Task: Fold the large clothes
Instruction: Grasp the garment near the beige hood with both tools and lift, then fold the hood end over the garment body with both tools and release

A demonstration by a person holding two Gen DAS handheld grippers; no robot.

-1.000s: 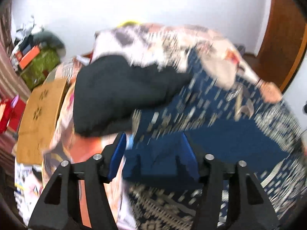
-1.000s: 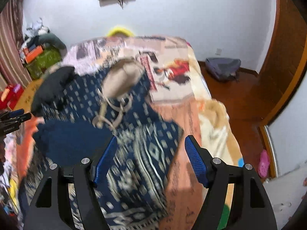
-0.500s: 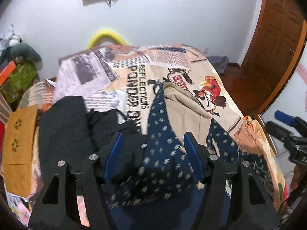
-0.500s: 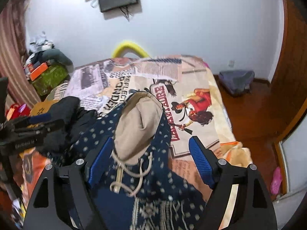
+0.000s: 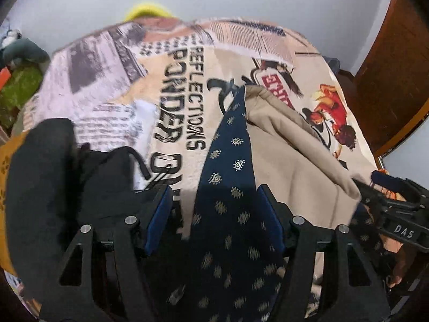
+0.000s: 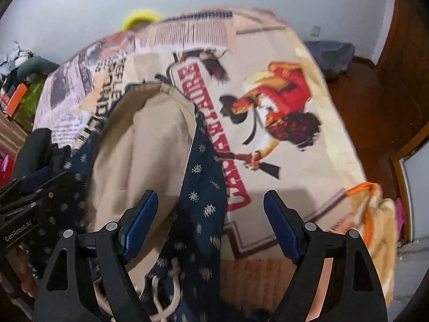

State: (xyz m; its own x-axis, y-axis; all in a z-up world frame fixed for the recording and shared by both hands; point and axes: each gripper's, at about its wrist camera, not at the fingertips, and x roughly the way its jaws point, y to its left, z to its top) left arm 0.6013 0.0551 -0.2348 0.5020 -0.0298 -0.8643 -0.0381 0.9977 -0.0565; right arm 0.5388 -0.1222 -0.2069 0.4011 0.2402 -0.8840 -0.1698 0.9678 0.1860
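Note:
A navy patterned hoodie (image 5: 228, 177) with a beige hood lining (image 5: 295, 161) lies on a bed under a printed blanket (image 5: 112, 86). My left gripper (image 5: 214, 190) hovers open over the hood's left navy edge, and the fabric lies between its fingers without being pinched. My right gripper (image 6: 210, 196) is open above the hood's right navy edge (image 6: 201, 182), with the beige lining (image 6: 144, 155) to its left. The pale drawstring (image 6: 166, 295) shows below it. Each gripper appears at the edge of the other's view: the right gripper (image 5: 396, 214) and the left gripper (image 6: 29, 204).
A black garment (image 5: 53, 187) is bunched on the bed left of the hoodie. An orange-edged yellow blanket (image 6: 375, 214) hangs at the bed's right side. A grey bag (image 6: 329, 53) lies on the wooden floor by the door. Clutter (image 6: 21, 86) is piled at far left.
Both grippers have travelled up the bed from the hoodie's body to its hood and dropped lower. The right jaws stand slightly wider than one second ago.

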